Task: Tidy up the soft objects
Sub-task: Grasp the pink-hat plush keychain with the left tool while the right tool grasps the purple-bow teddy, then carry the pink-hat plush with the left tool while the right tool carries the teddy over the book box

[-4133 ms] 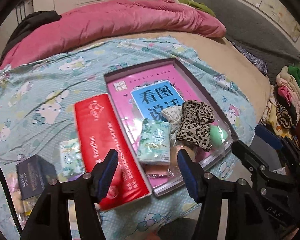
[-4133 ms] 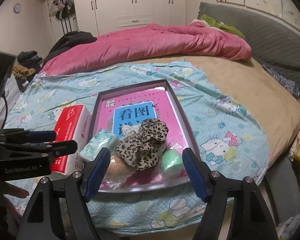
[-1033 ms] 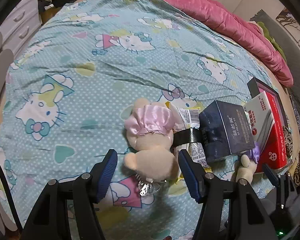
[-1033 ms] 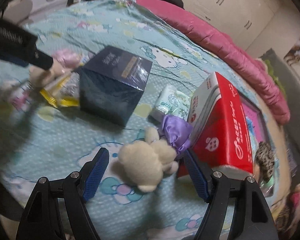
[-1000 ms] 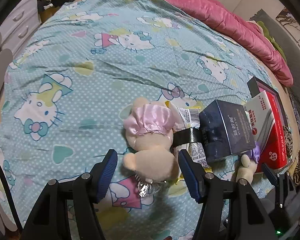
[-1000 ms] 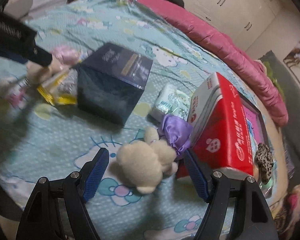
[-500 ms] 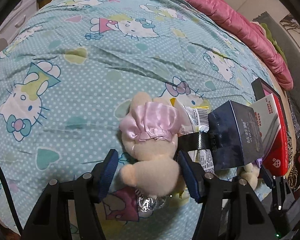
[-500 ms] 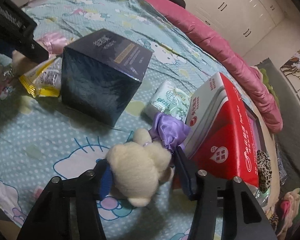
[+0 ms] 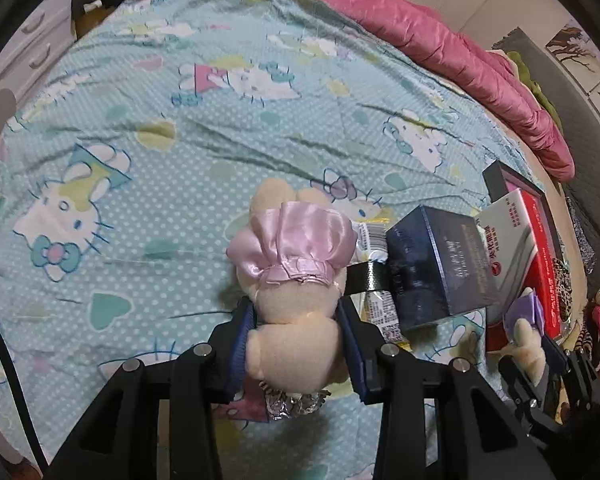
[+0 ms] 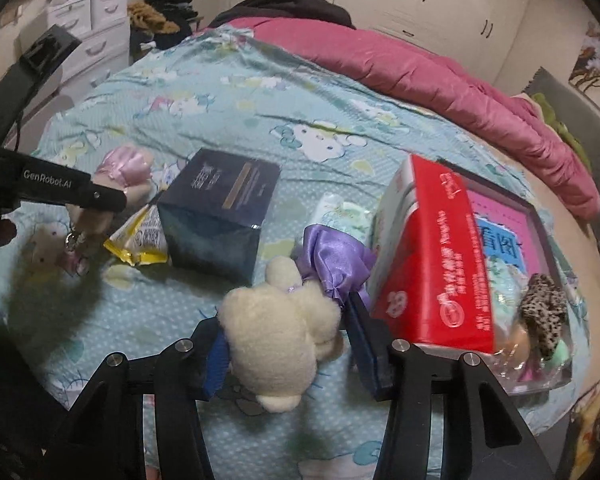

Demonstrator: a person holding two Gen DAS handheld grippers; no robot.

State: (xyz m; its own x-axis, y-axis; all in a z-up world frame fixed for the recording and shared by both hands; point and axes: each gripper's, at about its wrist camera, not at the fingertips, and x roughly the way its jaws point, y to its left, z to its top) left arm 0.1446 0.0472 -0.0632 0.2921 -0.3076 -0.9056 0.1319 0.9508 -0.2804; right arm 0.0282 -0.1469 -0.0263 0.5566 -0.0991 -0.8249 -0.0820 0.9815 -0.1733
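Pink satin wraps the peach plush [image 9: 296,280] that the left gripper [image 9: 298,350] clamps by the head, both blue pads pressed to it, on the blue cartoon sheet [image 9: 140,184]. Just right of it lie a snack packet [image 9: 374,304] and a dark box [image 9: 440,264]. The right gripper [image 10: 288,354] squeezes a cream plush [image 10: 278,330] with a purple bow [image 10: 334,262], the fingers narrowed onto its body, beside the red box [image 10: 436,268] and in front of the dark box. Behind the red box lies a tray [image 10: 540,232] holding a leopard scrunchie [image 10: 542,312].

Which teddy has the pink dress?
The teddy in the left gripper wears the pink dress; the one in the right gripper wears purple.
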